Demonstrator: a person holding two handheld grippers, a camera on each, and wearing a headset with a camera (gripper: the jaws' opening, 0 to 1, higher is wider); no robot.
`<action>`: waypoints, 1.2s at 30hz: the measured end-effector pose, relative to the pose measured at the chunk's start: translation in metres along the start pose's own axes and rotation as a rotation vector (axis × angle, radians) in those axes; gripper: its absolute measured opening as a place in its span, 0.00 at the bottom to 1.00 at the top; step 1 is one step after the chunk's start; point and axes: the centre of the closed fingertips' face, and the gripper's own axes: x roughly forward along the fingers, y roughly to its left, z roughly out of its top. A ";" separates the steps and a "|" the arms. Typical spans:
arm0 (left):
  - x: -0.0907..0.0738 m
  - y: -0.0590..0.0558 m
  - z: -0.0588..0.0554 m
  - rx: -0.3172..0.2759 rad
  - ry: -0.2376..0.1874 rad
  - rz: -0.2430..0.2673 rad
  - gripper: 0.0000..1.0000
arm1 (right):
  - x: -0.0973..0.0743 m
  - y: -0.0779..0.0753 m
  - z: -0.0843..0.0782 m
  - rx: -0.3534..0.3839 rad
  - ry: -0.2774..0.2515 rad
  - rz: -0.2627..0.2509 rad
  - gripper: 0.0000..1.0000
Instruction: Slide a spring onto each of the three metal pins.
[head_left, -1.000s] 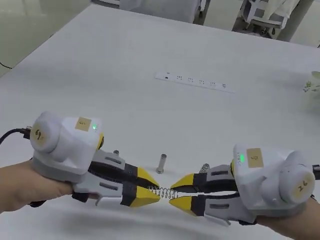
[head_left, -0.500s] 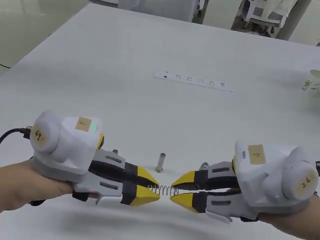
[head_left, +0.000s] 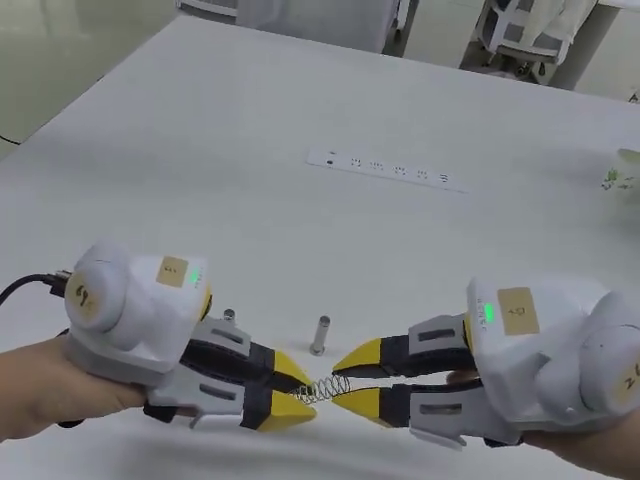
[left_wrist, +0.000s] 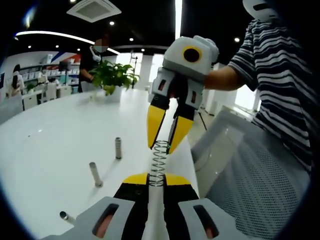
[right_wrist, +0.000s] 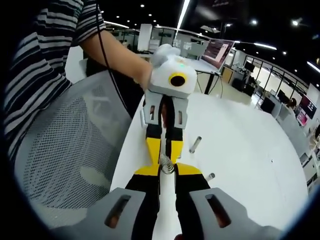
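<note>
The spring (head_left: 325, 388) hangs in the air, stretched from one gripper to the other. One end is clamped in the tips of the left gripper (head_left: 298, 397). The other end is pinched in the tips of the right gripper (head_left: 338, 381). The two grippers point at each other, nose to nose, and the spring tilts slightly up toward the right one.

The left gripper view looks along the coil from its own clenched jaws to the right gripper's yellow tips. To the left of those jaws, three bare pins stand on the table (head_left: 300, 230): the far pin (left_wrist: 118, 148), the middle pin (left_wrist: 95, 174) and the near pin (left_wrist: 63, 216). In the head view, one pin stands just beyond the spring and a second stands behind the left gripper's jaws. The right gripper view has two pins to the right of the left gripper's tips.

The table is white. In the head view a power strip (head_left: 385, 168) lies on it well beyond both grippers. The gripper views take in the room. There is a plant (left_wrist: 114, 75) at the table's far end, the person's striped sleeve (left_wrist: 272, 75), a grey mesh chair (right_wrist: 75, 145) beside the table, and a monitor (right_wrist: 220, 50) under dark ceiling lights.
</note>
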 end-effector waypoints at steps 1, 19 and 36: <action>0.000 0.000 -0.001 0.002 0.003 0.001 0.02 | 0.000 -0.001 0.001 0.002 -0.002 0.001 0.07; 0.002 0.004 0.005 0.014 -0.012 0.024 0.02 | 0.007 -0.004 0.025 -0.029 -0.071 -0.034 0.07; 0.002 0.001 0.004 0.022 0.000 0.033 0.03 | 0.009 -0.001 0.028 -0.060 -0.073 -0.047 0.07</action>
